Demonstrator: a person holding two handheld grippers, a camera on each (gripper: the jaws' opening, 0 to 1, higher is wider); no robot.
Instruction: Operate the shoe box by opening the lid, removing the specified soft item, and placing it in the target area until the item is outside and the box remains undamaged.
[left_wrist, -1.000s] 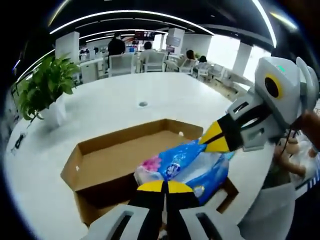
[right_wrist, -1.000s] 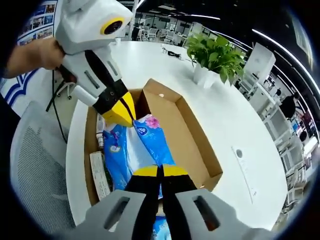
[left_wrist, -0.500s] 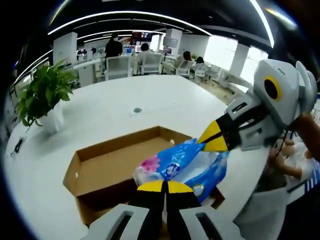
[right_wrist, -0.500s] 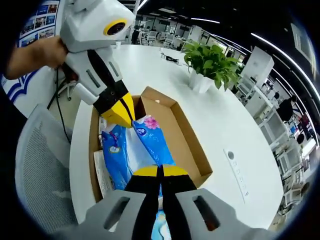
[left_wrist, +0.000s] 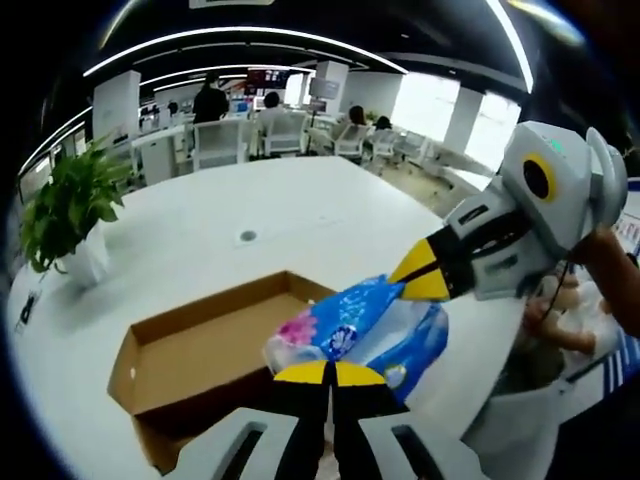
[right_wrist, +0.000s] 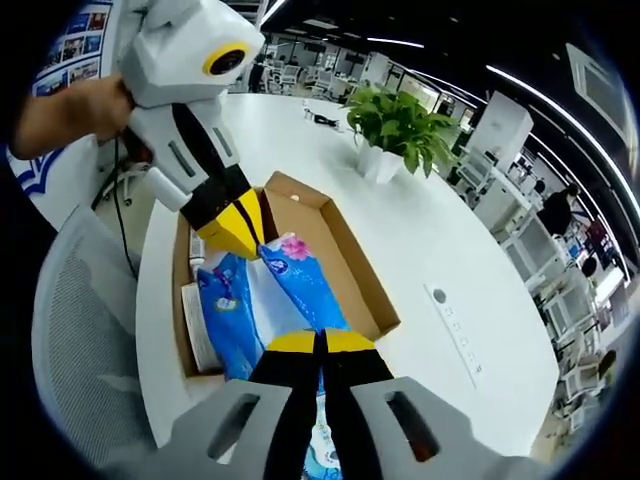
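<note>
A soft blue tissue pack (left_wrist: 352, 322) with a pink flower print hangs above the open brown shoe box (left_wrist: 205, 305). My left gripper (left_wrist: 329, 372) is shut on its near end, and my right gripper (left_wrist: 418, 278) comes in from the right, shut on its far end. In the right gripper view the same pack (right_wrist: 300, 285) stretches between my right gripper (right_wrist: 320, 341) at the bottom and my left gripper (right_wrist: 240, 232) at the upper left. The box (right_wrist: 352, 262) lies below it on the white table (right_wrist: 430, 230), with a white leaflet (right_wrist: 194, 322) inside.
A potted plant (left_wrist: 62, 205) stands on the table beyond the box; in the right gripper view the plant (right_wrist: 398, 120) is past the box's far end. A grey mesh chair (right_wrist: 70, 330) sits by the table edge. Desks and seated people fill the background.
Both grippers have risen with the tissue pack still held between them. The box looks smaller and lower in both views.
</note>
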